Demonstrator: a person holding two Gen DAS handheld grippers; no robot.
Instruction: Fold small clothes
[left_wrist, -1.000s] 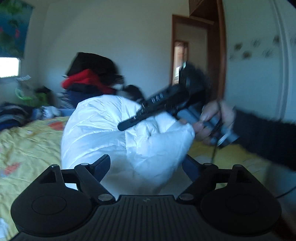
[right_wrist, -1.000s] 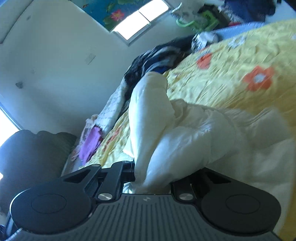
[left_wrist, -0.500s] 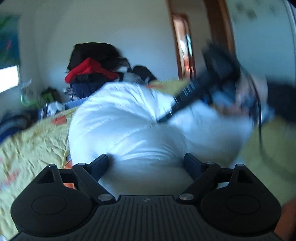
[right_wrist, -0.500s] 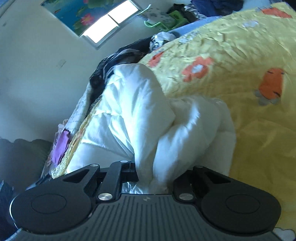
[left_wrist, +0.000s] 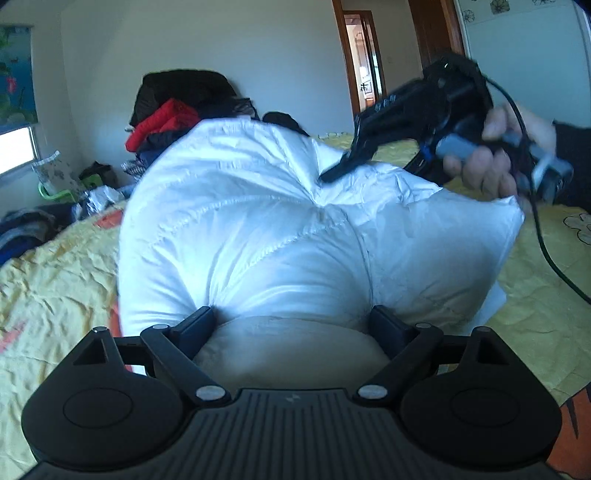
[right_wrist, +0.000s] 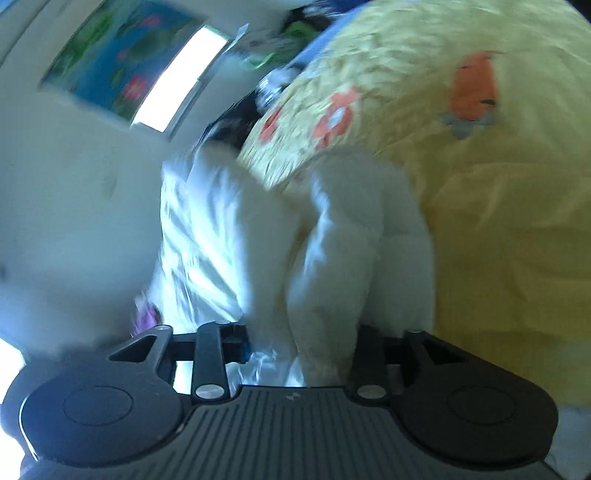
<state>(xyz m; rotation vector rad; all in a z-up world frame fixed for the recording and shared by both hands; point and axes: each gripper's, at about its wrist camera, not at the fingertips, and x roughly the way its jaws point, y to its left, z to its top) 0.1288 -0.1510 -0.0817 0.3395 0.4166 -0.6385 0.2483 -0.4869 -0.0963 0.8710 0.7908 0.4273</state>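
Lowered since the earlier frame: white puffer jacket (left_wrist: 258, 236), now bunched on the yellow bedspread (left_wrist: 55, 280). Left hand-held gripper (left_wrist: 291, 325): spread wide, jacket bulging between its fingers. Right hand-held gripper (right_wrist: 299, 343): just been opening, jacket fold between the jaws, apparently released; view blurred.

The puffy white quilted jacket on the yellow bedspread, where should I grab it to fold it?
Probably the flatter corner of the puffy white quilted jacket, coming in from the side over the yellow bedspread. The middle bulges too thickly to pinch; the corner thins to an edge.
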